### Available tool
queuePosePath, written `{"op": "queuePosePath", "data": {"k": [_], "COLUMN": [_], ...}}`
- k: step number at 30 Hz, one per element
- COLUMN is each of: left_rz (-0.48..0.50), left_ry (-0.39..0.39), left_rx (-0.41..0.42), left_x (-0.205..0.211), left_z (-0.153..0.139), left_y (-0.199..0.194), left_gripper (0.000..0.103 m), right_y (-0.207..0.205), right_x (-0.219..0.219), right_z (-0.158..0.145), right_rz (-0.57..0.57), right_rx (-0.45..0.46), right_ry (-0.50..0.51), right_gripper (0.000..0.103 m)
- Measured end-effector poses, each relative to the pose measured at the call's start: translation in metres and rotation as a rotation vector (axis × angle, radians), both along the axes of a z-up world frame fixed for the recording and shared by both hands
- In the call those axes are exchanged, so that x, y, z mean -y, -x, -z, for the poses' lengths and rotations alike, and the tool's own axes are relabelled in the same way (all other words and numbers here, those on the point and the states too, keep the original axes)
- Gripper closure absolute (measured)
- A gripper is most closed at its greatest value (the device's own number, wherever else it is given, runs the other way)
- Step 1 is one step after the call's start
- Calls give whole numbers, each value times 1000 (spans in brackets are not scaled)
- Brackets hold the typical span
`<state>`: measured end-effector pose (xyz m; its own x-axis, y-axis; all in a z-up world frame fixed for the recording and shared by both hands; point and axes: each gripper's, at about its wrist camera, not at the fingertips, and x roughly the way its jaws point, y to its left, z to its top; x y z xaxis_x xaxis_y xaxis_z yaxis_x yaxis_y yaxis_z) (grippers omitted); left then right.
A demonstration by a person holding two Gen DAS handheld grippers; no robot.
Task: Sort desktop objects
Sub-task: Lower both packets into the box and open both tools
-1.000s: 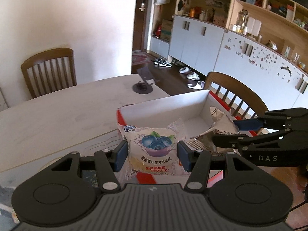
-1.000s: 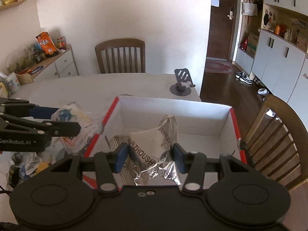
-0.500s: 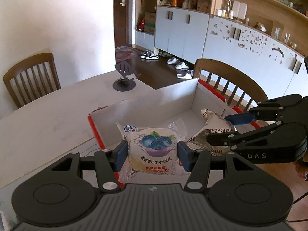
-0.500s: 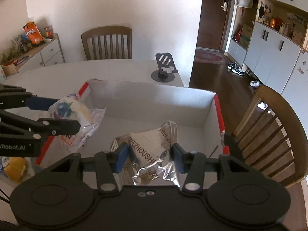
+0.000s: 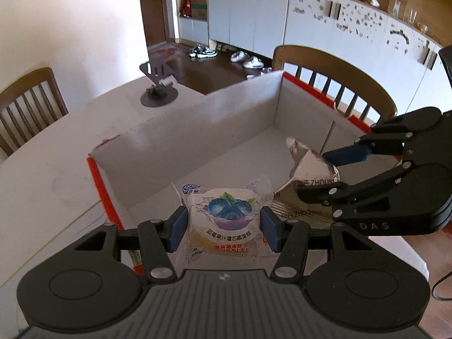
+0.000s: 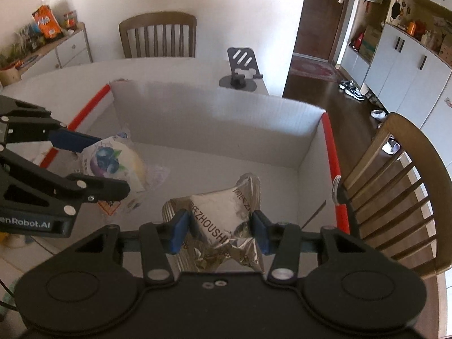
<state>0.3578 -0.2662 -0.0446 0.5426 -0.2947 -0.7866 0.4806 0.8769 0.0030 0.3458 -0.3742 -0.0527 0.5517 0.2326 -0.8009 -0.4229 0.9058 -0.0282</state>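
Note:
My left gripper [image 5: 224, 227] is shut on a blueberry cake packet [image 5: 226, 223] and holds it over the near left part of the white cardboard box [image 5: 197, 130] with red edges. My right gripper [image 6: 219, 230] is shut on a silver foil snack packet [image 6: 223, 220] and holds it inside the box [image 6: 226, 113] toward its right side. In the right wrist view the left gripper [image 6: 93, 166] with the cake packet [image 6: 113, 163] is at the left. In the left wrist view the right gripper [image 5: 333, 175] with the foil packet [image 5: 308, 180] is at the right.
The box stands at the table's corner. A black phone stand [image 5: 158, 87] [image 6: 240, 70] stands on the table behind the box. Wooden chairs stand beyond the table [image 6: 158, 36] and right of the box [image 6: 395, 186]. A sideboard with snacks [image 6: 45, 25] is at the far left.
Both grippers have moved forward over the box with their packets, and now sit lower inside it. Both stay shut on their packets.

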Motion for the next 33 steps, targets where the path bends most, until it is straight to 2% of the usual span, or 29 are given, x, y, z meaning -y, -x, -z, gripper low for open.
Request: {"op": "queuePosePath", "data": {"k": [14, 20, 27, 30, 33], "left_rz": [40, 71, 95, 88, 88], "left_ry": [-86, -126, -117, -100, -78], "left_rx": [-128, -136, -145, -124, -104], "left_x": [10, 16, 18, 17, 15], "left_z": [27, 30, 35, 32, 27], "left_y": [-13, -13, -13, -12, -11], "left_gripper": [48, 48, 47, 39, 36], "right_y": [-9, -12, -15, -14, -13], "right_x": [-6, -8, -11, -9, -7], "right_z": [22, 26, 30, 29, 28], "right_rz": [-66, -79, -89, -90, -87], "right_rx": [-77, -93, -101, -96, -90], "right_ry": [57, 63, 77, 79, 77], "right_gripper": [57, 57, 56, 54, 52]}}
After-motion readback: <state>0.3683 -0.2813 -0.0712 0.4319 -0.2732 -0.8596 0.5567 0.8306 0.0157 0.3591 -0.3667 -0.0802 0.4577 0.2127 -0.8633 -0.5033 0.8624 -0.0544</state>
